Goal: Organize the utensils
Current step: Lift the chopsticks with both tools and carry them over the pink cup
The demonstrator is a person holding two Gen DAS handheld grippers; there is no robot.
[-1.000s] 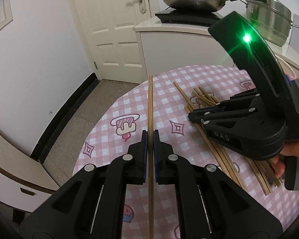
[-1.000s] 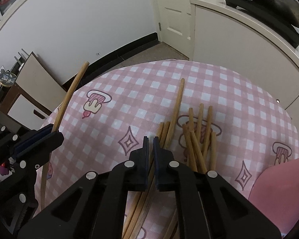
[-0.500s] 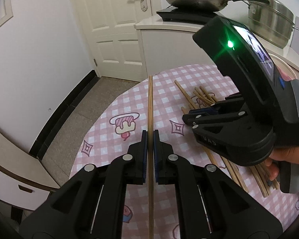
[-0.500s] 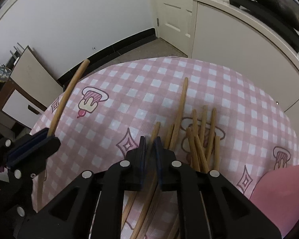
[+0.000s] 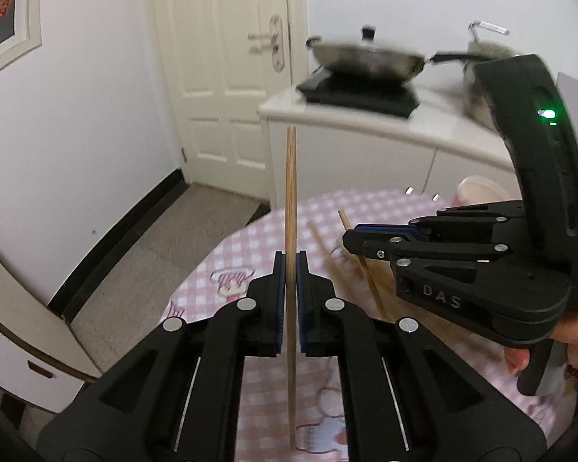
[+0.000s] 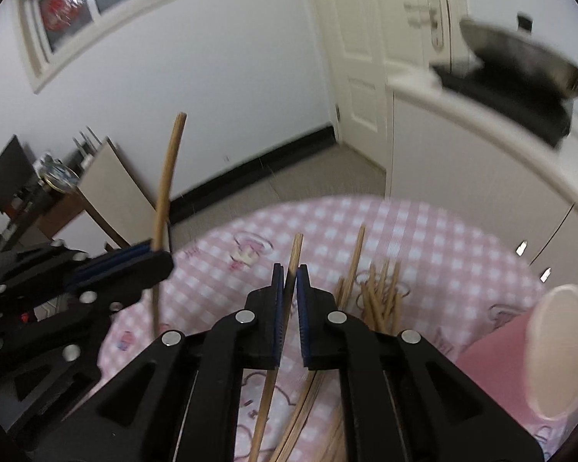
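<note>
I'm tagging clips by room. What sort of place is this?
Most likely a small home kitchen: a pan on a cooktop, a checked-cloth table strewn with loose chopsticks.

Two grippers: left gripper [image 5: 291, 269], right gripper [image 6: 288, 281]. One chopstick [image 5: 291, 200] clamped in the left, one other chopstick [image 6: 285, 308] clamped in the right: two held in all. One loose heap of chopsticks [image 6: 381, 292] on the table, too overlapped and blurred for an exact count, roughly ten. One round table with one pink checked tablecloth [image 6: 424, 238]. One pink cup [image 6: 558, 350] at the right edge. One pan [image 5: 366, 59] on one black cooktop [image 5: 360, 92]. One steel pot [image 5: 481, 77] beside it. One white door [image 5: 227, 77]. One framed picture [image 6: 92, 7] on the wall.
</note>
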